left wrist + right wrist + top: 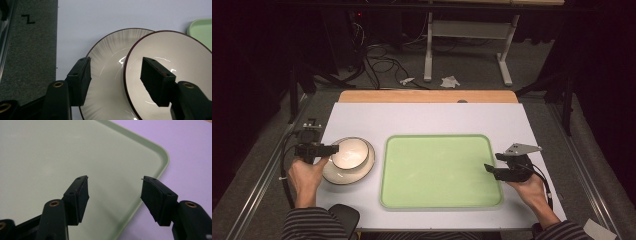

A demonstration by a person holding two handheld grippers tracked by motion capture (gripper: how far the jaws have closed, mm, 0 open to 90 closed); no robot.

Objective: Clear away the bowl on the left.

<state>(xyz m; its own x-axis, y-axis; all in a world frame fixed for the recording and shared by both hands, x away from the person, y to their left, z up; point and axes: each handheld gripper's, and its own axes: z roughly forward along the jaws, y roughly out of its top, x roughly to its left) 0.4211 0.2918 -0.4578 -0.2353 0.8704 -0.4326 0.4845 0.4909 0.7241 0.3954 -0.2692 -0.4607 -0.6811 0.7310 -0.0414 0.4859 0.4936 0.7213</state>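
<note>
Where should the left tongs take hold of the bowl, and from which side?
At the bowl's thin rim nearest the left tongs, coming from the left, one jaw inside and one outside. The rim stands clear above the plate, and the open jaws already straddle it.

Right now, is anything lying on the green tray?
No, the tray shows a bare green surface in the high view, while the bowl sits on its plate to the tray's left.
</note>
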